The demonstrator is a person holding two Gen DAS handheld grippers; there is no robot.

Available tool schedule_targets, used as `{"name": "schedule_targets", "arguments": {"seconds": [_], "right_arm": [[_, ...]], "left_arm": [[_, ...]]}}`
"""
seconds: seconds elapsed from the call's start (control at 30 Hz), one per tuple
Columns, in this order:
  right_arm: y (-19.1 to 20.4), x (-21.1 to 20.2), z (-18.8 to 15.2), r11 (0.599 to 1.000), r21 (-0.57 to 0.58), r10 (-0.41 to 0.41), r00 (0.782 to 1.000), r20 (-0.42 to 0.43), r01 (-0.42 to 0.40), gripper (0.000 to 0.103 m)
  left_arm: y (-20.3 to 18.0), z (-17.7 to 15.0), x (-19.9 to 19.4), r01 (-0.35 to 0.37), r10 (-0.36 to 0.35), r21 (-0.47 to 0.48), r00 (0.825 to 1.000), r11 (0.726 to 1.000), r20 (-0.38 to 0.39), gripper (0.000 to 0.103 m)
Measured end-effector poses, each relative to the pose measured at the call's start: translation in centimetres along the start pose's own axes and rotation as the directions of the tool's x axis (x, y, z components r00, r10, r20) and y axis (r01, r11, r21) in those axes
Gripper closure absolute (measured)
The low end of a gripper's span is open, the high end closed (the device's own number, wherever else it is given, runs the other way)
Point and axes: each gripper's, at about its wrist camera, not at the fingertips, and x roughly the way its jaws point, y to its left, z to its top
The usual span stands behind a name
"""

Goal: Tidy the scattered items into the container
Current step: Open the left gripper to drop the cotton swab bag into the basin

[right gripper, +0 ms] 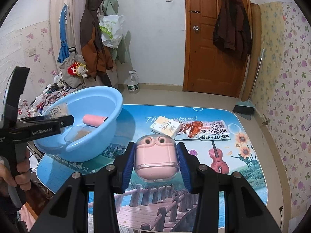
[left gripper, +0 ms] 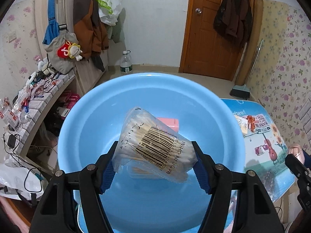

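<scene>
My left gripper (left gripper: 155, 157) is shut on a clear bag of cotton swabs (left gripper: 155, 143) with a barcode, held over the light blue basin (left gripper: 81, 136). A pink box (left gripper: 169, 123) lies inside the basin, half hidden behind the bag. In the right wrist view my right gripper (right gripper: 155, 156) is shut on a pink earbud case in a clear cover (right gripper: 155, 159), above the picture-printed table (right gripper: 243, 174). The basin (right gripper: 93, 149) stands at the table's left end with a pink roll (right gripper: 95, 120) and a clear box (right gripper: 81, 134) in it. The left gripper (right gripper: 66, 121) reaches over its rim.
A yellow-white tissue pack (right gripper: 166, 129) and a snack packet with a crayfish picture (right gripper: 206, 132) lie at the table's far side. A cluttered shelf (left gripper: 29, 104) stands left of the basin. A water bottle (right gripper: 133, 83), broom (right gripper: 244, 108) and door (right gripper: 215, 38) lie beyond.
</scene>
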Motion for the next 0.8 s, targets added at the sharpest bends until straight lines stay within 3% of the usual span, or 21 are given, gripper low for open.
{"name": "schedule_targets", "arguments": {"seconds": [0.33,0.8], "right_arm": [[-0.2,0.8,-0.2,1.000,0.005,0.005,1.000,-0.020,-0.004,0.059],[0.0,1.4,-0.4,1.000,0.001,0.006,1.000,-0.030,-0.006,0.059]], "left_arm": [[0.3,-0.4,2.3,0.009,-0.010,-0.014,0.998,1.000,-0.057,0.035],[0.4,-0.4,3.1,0.006,-0.006,0.002,0.997,1.000,-0.076,0.034]]}}
